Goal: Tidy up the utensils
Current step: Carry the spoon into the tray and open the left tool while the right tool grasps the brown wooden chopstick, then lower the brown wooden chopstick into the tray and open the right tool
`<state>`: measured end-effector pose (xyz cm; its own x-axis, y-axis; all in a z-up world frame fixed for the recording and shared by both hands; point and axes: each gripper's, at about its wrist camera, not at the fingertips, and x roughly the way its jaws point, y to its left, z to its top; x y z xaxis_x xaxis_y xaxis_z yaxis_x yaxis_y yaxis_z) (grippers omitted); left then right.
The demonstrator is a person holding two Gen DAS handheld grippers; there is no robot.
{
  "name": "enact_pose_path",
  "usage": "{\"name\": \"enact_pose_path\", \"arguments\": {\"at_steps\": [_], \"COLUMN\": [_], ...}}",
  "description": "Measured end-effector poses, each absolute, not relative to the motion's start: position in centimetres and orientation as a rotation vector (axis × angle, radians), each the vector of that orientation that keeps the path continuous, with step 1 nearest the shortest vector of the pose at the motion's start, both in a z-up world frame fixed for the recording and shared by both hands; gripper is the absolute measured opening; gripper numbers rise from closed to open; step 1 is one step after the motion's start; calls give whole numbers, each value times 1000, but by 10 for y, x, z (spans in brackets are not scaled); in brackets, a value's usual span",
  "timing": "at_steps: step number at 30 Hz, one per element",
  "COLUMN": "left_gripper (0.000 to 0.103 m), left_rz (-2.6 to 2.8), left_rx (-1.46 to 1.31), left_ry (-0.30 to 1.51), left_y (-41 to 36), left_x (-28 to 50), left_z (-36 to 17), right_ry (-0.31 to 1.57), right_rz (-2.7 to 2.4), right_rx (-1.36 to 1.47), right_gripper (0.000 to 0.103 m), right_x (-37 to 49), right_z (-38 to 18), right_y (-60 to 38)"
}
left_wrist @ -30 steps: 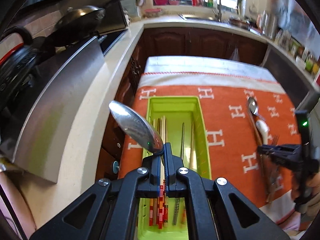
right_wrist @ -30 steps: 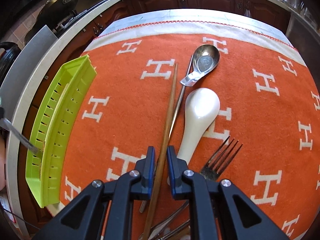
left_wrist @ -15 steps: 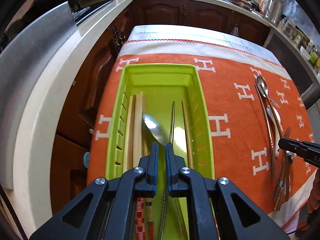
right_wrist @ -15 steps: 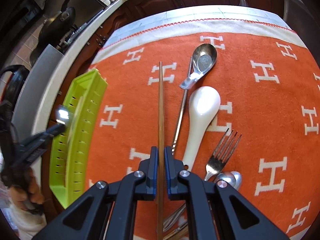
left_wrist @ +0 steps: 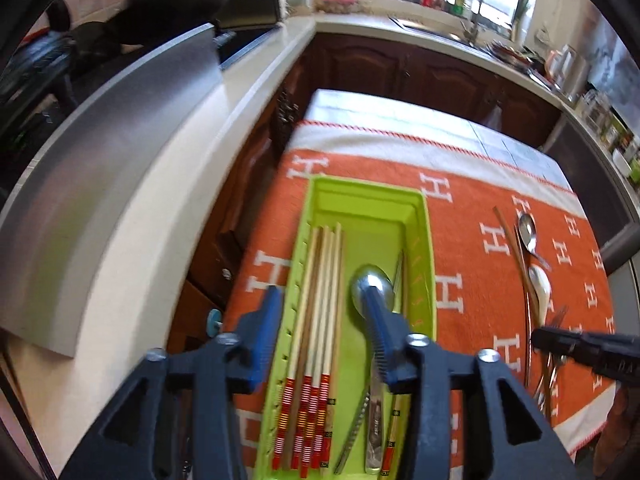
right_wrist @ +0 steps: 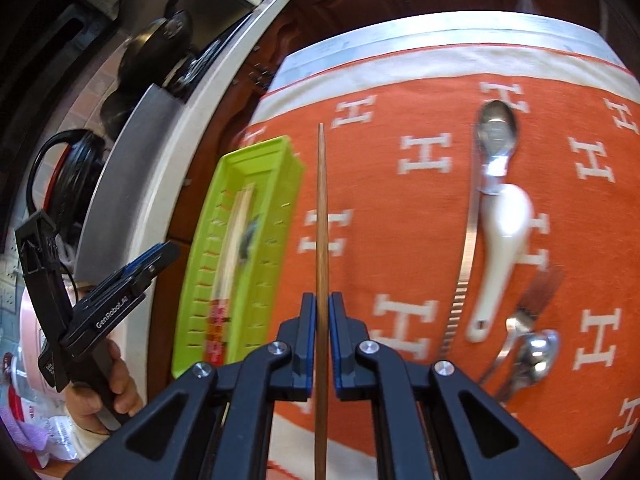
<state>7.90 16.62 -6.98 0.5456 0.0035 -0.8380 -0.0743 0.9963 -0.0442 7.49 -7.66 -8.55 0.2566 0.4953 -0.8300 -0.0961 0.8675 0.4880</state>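
Observation:
A lime-green utensil tray (left_wrist: 424,216) (right_wrist: 208,216) lies on the orange cloth's left side. It holds several chopsticks (left_wrist: 320,280) and a metal spoon (left_wrist: 370,284). My left gripper (left_wrist: 328,332) is open above the tray, and the spoon lies loose below it. The left gripper also shows in the right wrist view (right_wrist: 160,256). My right gripper (right_wrist: 321,320) is shut on a brown wooden chopstick (right_wrist: 321,216), held above the cloth just right of the tray.
On the cloth (right_wrist: 400,208) at the right lie a metal spoon (right_wrist: 496,128), a white ceramic spoon (right_wrist: 500,240), a fork (right_wrist: 532,304) and other cutlery. A counter (left_wrist: 160,216) with a steel panel and pans runs along the left.
My left gripper opened and let the metal spoon go into the tray. My right gripper lifted the brown chopstick and carried it left toward the tray.

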Motion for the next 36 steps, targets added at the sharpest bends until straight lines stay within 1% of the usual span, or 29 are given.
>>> {"name": "enact_pose_path", "arguments": {"at_steps": [7,15,18,28,36], "left_gripper": [49,49,49,49,50], "left_rz": [118,157,163,147,82], "left_rx": [-86,-107,-110,-112,-104], "left_ry": [946,941,946,957,967], "left_y": [180,195,197,191,167], "left_x": [69,64,63,63,62], "left_z": [-57,-60,-63,-69,-69], "right_ry": [1303,1344,1355,1328,1294], "right_rz": [500,431,386,370,369], "right_rx": [370,447,459,349,262], "right_gripper": [6,7,10,10,10], "right_x": [80,98,104,102,88], "right_z": [-80,-99,-106,-108,-100], "right_y": [-19,11,15,16,4]}}
